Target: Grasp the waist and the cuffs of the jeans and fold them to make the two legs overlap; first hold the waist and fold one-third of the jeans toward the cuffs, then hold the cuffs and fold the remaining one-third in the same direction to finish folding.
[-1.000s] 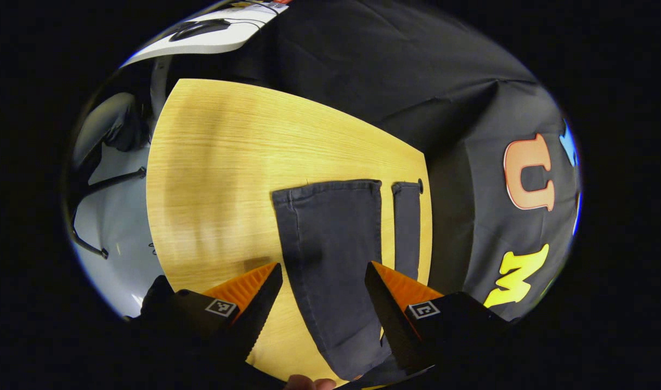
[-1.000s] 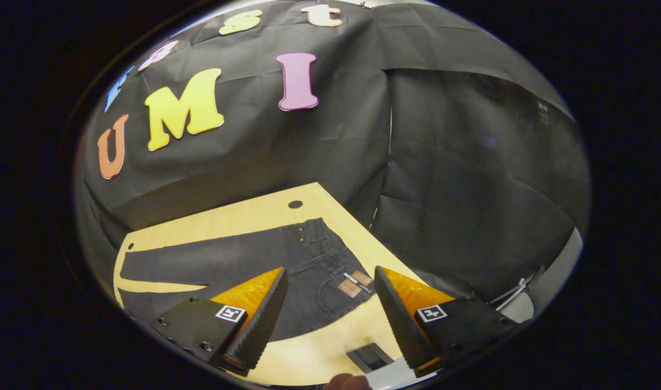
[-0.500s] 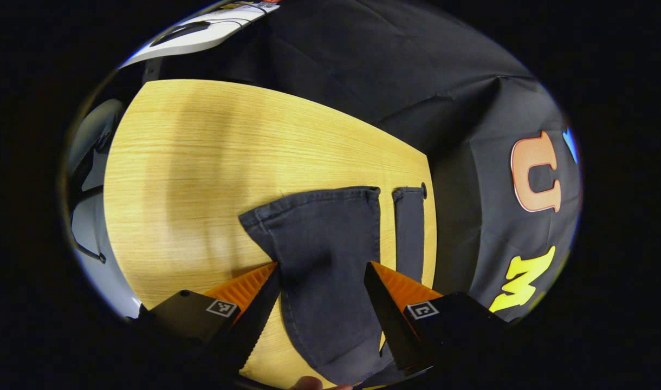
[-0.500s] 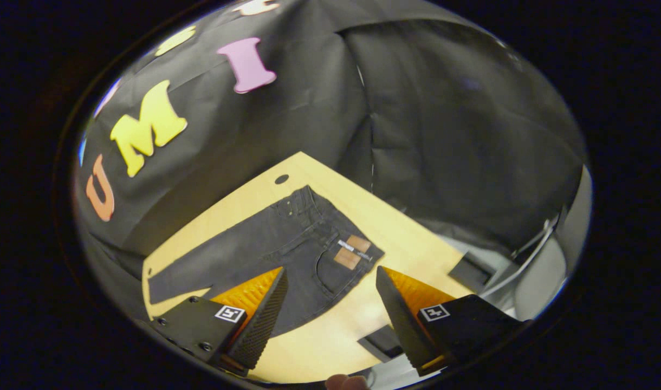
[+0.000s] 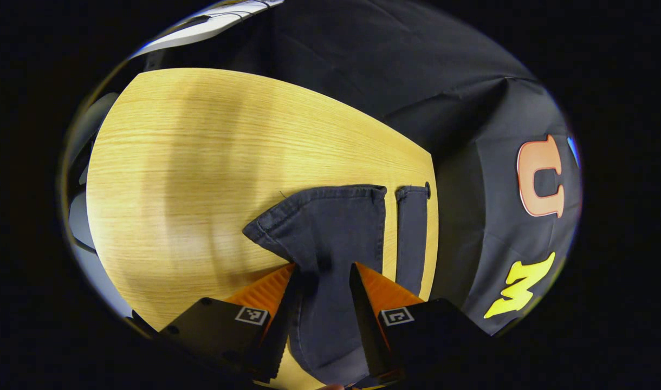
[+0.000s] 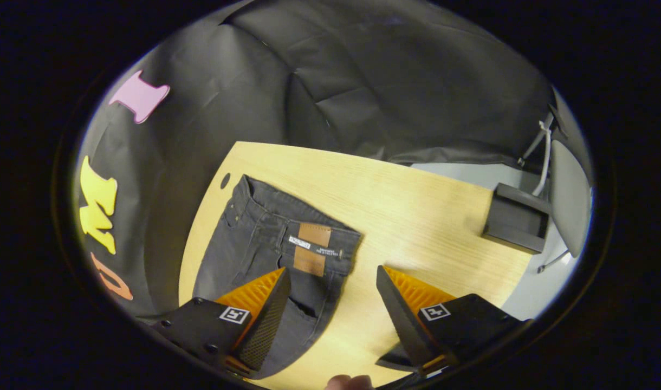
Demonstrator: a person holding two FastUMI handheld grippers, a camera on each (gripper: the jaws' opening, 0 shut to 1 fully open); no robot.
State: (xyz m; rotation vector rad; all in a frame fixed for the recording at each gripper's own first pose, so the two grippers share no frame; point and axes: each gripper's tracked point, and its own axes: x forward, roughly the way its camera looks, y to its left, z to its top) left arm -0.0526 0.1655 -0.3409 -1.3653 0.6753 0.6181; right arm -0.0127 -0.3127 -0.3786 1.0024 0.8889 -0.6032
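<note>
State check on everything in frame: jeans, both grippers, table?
jeans: spread flat, unfolded, legs apart
near leg cuff: bunched and lifted at one corner
left gripper: fingers closing on the near leg, not clearly clamped
right gripper: open, above the waist
table: jeans lie on it

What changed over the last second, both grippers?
The left hand-held gripper narrowed its fingers around the near leg's cuff end, bunching the cloth; whether both fingers press yet is unclear. The right hand-held gripper swung toward the waist and stays open above the jeans. The far leg and the table are unchanged.
</note>
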